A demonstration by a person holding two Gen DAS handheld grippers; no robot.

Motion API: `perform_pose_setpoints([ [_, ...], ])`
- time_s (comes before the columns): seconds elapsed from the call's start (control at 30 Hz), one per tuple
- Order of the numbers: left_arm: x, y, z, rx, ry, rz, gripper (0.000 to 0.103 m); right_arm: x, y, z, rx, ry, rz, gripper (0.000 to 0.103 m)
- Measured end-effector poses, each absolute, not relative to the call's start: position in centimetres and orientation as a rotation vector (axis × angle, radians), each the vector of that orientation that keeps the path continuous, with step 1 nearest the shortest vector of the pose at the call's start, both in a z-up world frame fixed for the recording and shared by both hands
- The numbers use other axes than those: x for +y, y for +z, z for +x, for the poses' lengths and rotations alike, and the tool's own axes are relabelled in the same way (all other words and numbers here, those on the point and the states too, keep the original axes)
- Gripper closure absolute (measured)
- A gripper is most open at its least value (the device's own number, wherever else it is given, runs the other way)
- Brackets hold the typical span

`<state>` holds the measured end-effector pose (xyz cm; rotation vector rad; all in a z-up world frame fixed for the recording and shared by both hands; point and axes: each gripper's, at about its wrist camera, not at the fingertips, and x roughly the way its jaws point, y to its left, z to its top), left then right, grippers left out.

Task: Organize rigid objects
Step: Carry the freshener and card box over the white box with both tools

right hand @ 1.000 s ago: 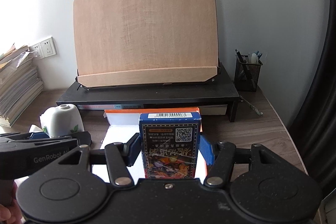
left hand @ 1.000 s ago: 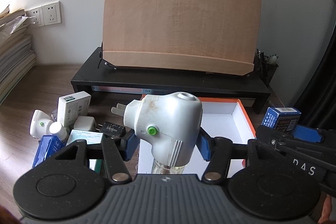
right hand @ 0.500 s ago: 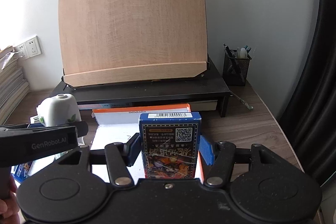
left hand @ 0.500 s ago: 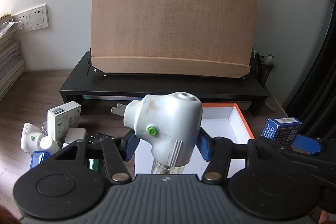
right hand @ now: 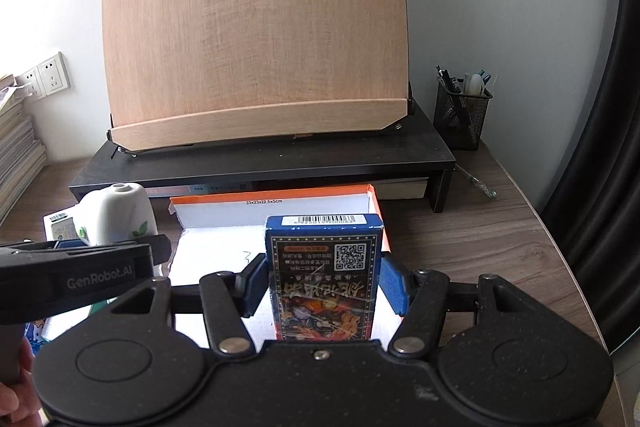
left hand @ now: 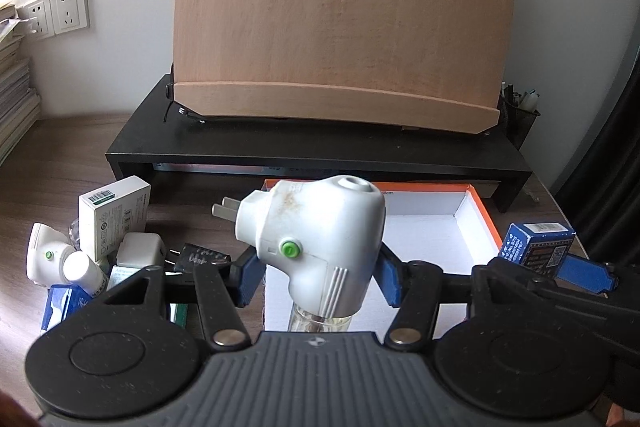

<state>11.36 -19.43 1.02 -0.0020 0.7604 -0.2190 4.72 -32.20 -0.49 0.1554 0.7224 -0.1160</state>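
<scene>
Left wrist view, now vs. 1 s ago: wooden board [left hand: 344,15] and black riser shelf [left hand: 320,147] fill more of frame and sit further right; clutter pile lies lower left; orange-rimmed box [left hand: 480,215] now centre-right.

Left hand-held gripper [left hand: 316,277]: blue pads clamped on white plug-in vaporizer [left hand: 320,239]. Smooth moulded plastic, rounded head, ribbed neck, green button facing camera, clear bottle at its base. Long axis near upright; two metal prongs point frame-left; top hole points up. Held above near-left edge of box.

Right hand-held gripper [right hand: 326,285]: pads closed on blue card box [right hand: 324,275]. Glossy carton, rectangular, long axis upright, barcode end on top, QR face toward camera. Held over box interior, right of centre; same grip as 1 s ago.

Box: shallow cardboard tray, white inside, resting on wood-grain tabletop [right hand: 480,239].

Lower left, left wrist view: white carton w/ barcode [left hand: 114,219], white adapter [left hand: 140,251], second small vaporizer [left hand: 46,255], black plug [left hand: 200,259].

Upper right, right wrist view: wire-mesh pen cup [right hand: 462,115].
</scene>
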Motion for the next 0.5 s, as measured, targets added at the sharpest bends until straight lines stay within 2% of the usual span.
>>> perform_pose_setpoints([
  [0.5,-19.7,-0.4,12.7,0.803,-0.223,-0.005,0.044,-32.3,-1.5,6.0,0.755,-0.118,0.156,0.032],
])
